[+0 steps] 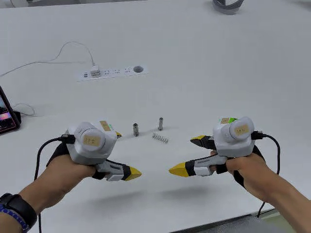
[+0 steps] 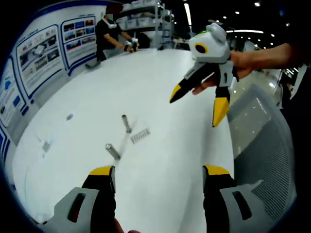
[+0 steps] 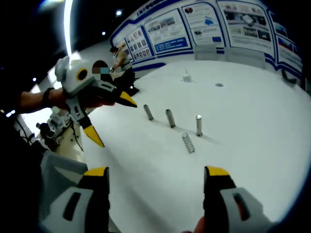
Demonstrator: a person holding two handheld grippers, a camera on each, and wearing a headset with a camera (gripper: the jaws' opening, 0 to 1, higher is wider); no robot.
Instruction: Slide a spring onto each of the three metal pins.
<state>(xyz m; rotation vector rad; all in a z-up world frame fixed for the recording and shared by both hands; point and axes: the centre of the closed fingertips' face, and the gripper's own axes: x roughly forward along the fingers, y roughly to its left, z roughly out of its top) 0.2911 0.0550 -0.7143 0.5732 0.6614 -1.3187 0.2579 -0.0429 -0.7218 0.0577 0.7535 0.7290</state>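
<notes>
A white power strip [image 1: 112,72] lies on the white table [image 1: 218,73].

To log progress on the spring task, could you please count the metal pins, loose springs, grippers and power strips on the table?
Metal pins: 3
Loose spring: 1
Grippers, left gripper and right gripper: 2
Power strip: 1
Total: 7

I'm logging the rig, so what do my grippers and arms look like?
The left gripper and right gripper match: white-grey bodies, black jaws with yellow tips, a tan sticker on each, and a black cable from each. The right one shows a green light. A black wristband circles the left wrist.
</notes>
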